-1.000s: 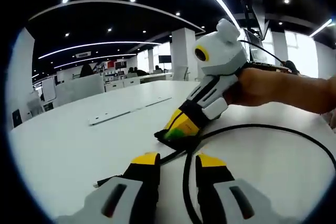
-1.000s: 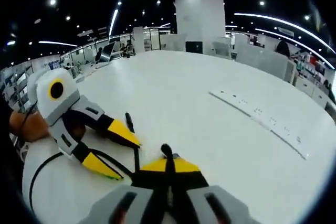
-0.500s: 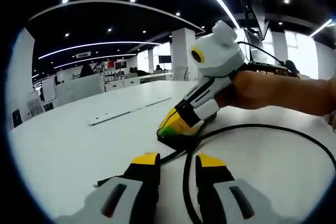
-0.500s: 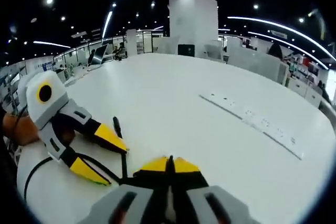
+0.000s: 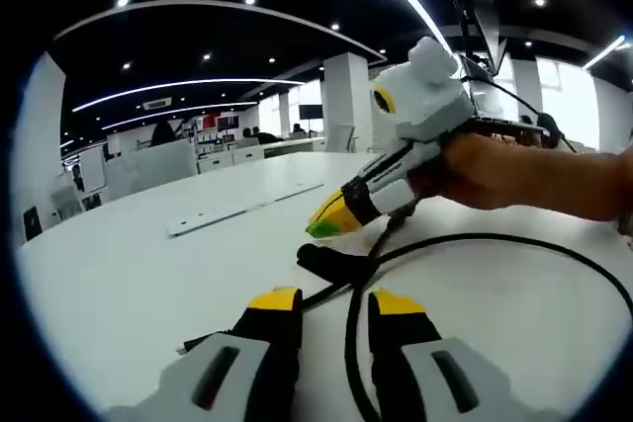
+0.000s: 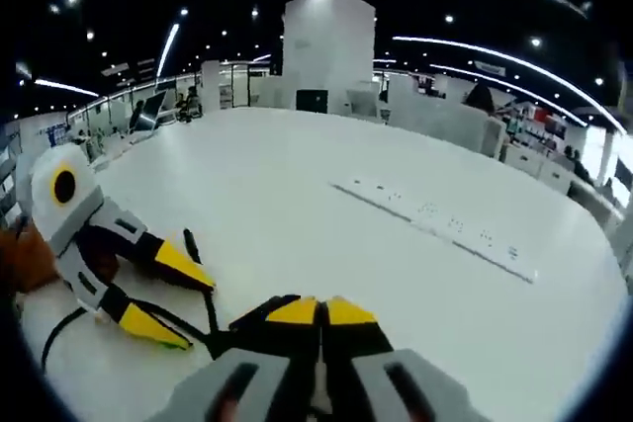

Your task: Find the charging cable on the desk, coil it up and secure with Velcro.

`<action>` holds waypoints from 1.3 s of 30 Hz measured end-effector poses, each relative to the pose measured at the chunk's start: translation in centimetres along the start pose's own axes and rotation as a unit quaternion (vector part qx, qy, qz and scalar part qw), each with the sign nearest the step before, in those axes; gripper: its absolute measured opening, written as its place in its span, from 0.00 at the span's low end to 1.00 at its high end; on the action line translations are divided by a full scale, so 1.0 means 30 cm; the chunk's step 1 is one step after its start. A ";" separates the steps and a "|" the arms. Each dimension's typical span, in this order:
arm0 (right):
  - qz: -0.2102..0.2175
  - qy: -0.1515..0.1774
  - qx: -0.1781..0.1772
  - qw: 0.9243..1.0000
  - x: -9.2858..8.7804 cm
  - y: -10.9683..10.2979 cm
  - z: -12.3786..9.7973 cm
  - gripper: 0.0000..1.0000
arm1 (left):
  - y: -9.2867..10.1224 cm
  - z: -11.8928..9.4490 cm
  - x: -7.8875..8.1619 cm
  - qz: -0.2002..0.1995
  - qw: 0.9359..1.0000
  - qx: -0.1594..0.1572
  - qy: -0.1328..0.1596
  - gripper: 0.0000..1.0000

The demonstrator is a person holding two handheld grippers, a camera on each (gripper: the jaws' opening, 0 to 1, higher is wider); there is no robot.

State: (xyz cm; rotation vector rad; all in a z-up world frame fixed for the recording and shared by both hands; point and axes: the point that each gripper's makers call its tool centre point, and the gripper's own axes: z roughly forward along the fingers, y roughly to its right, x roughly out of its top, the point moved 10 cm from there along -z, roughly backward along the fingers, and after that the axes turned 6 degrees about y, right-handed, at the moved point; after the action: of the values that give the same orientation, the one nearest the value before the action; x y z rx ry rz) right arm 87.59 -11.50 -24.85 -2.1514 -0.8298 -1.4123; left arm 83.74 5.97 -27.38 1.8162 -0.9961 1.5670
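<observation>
A black charging cable curves across the white desk and passes between my left gripper's open jaws. Its plug end lies left of them. A flat black Velcro strap lies on the desk where the cable bends. My right gripper, held by a hand, hovers shut just above the strap. A thin black strip runs from under it down to the cable; I cannot tell whether it is gripped. In the right gripper view its shut jaws are over the strap, with the left gripper open around the cable.
A long white socket rail lies flat farther out on the desk. Office partitions, a white pillar and seated people are far behind. The desk's edge curves round at the right of the right gripper view.
My right gripper has lifted off the Velcro strap and now hangs a little above it. The strap stays on the desk. The left gripper and cable have not moved.
</observation>
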 end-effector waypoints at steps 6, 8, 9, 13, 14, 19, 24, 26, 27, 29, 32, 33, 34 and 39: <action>0.012 -0.033 0.057 0.998 -0.023 -0.067 -0.026 0.02 | 0.006 -0.001 0.000 0.000 1.000 0.001 0.000 0.27; 0.016 -0.073 0.052 0.996 -0.064 -0.070 -0.012 0.02 | 0.011 -0.002 0.001 0.001 1.000 0.001 0.001 0.26; 0.026 -0.029 0.063 0.997 -0.042 -0.067 -0.009 0.02 | 0.012 -0.002 0.001 0.001 1.000 0.001 0.001 0.26; 0.091 -0.050 0.060 0.993 -0.042 -0.044 -0.026 0.01 | 0.016 -0.003 0.000 0.001 1.000 0.000 0.001 0.26; 0.077 -0.046 0.056 0.994 -0.040 -0.044 -0.024 0.01 | 0.017 -0.003 0.000 0.002 1.000 0.000 0.001 0.26; 0.081 -0.084 0.057 0.992 -0.019 -0.001 0.018 0.01 | 0.019 -0.005 -0.002 0.003 1.000 0.000 0.002 0.26; -0.002 -0.055 0.007 0.998 0.000 -0.014 0.037 0.01 | 0.015 -0.005 -0.003 0.003 1.000 0.001 0.002 0.26; -0.013 -0.053 0.003 0.998 -0.004 -0.033 0.034 0.01 | 0.014 -0.004 -0.003 0.003 1.000 0.001 0.002 0.26; -0.019 -0.050 -0.006 0.999 -0.003 -0.038 0.033 0.01 | 0.014 -0.004 -0.003 0.003 1.000 0.001 0.002 0.26; -0.011 -0.056 -0.006 0.998 0.004 -0.014 0.055 0.01 | 0.013 -0.004 -0.003 0.003 1.000 0.001 0.002 0.26; -0.003 -0.060 -0.009 0.998 0.017 0.022 0.089 0.01 | 0.011 -0.004 -0.004 0.003 1.000 0.001 0.002 0.26; -0.001 -0.060 -0.009 0.998 0.016 0.018 0.087 0.01 | 0.011 -0.004 -0.004 0.003 1.000 0.001 0.002 0.26; 0.002 -0.058 -0.008 0.998 0.014 0.013 0.089 0.01 | 0.010 -0.004 -0.004 0.003 1.000 0.000 0.002 0.26; -0.005 -0.054 -0.021 0.998 0.006 -0.006 0.092 0.01 | 0.011 -0.004 -0.003 0.004 1.000 0.000 0.002 0.26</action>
State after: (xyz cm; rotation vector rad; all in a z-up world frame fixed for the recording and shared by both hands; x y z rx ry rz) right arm 89.34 -9.53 -25.75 -2.2757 -0.8571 -1.3387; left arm 83.40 5.89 -27.47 1.8104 -1.0020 1.5747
